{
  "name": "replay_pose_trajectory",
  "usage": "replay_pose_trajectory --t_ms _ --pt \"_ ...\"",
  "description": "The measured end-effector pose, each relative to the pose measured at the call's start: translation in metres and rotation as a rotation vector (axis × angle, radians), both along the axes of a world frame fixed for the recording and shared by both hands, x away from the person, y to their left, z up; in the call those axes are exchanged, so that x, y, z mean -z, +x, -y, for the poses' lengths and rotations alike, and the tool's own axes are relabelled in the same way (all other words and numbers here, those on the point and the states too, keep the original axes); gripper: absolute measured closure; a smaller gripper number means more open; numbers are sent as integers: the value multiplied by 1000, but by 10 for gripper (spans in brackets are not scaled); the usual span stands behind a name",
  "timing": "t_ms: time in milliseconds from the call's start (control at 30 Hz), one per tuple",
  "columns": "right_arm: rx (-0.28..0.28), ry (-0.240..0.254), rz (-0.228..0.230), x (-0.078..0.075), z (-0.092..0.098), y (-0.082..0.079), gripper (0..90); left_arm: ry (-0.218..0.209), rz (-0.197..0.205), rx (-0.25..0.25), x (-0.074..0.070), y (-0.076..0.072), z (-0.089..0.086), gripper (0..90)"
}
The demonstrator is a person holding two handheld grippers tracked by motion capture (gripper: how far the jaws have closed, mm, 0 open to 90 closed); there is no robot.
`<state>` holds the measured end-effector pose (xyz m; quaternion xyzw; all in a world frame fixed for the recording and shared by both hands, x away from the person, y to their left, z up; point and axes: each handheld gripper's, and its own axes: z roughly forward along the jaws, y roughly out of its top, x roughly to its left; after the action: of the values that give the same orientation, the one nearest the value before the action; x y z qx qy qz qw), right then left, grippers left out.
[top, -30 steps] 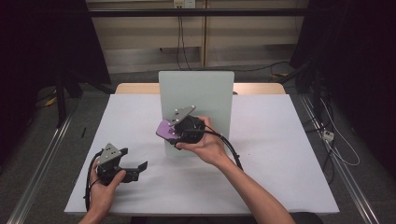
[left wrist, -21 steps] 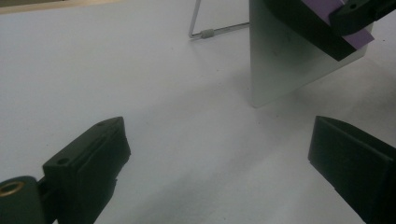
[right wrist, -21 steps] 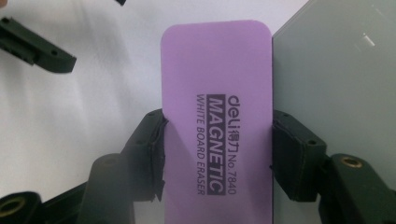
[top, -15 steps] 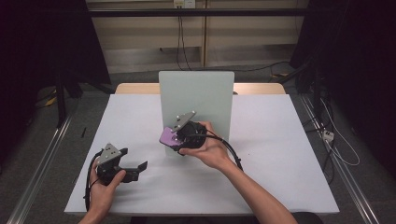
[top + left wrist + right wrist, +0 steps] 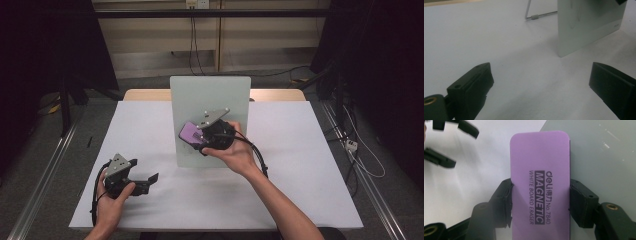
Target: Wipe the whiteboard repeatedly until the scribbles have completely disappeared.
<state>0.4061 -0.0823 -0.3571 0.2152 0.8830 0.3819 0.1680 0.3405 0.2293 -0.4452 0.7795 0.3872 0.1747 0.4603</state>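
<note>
A small pale grey-green whiteboard (image 5: pixel 210 100) stands upright on a wire stand in the middle of the white table. My right gripper (image 5: pixel 192 141) is shut on a purple magnetic whiteboard eraser (image 5: pixel 190 133) and holds it against the board's lower left face. In the right gripper view the eraser (image 5: pixel 540 177) sits lengthwise between the two black pads, printed side toward the camera, with the board (image 5: pixel 599 152) behind it. My left gripper (image 5: pixel 150 180) rests low at the table's front left, jaws wide open with nothing between them; its view shows the board's lower corner (image 5: pixel 589 30) ahead.
The board's wire stand (image 5: pixel 536 17) reaches out behind it. A white sheet covers the table (image 5: pixel 310 165), with a wooden edge (image 5: pixel 280 94) at the back. Cables trail from both grippers, and more cables lie on the floor at right (image 5: pixel 355 150).
My right gripper has carried the eraser a little to the right and up across the board's face. The left gripper has stayed where it was.
</note>
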Motion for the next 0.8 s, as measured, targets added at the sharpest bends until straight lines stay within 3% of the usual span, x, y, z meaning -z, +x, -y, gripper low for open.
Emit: replay_pose_trajectory --t_ms 500,800 --pt "-68 -96 -93 51 -12 -14 420 4 -2 4 0 0 1 48" --pt "-78 -107 -111 54 -14 -14 420 -3 -1 -1 0 0 0 48"
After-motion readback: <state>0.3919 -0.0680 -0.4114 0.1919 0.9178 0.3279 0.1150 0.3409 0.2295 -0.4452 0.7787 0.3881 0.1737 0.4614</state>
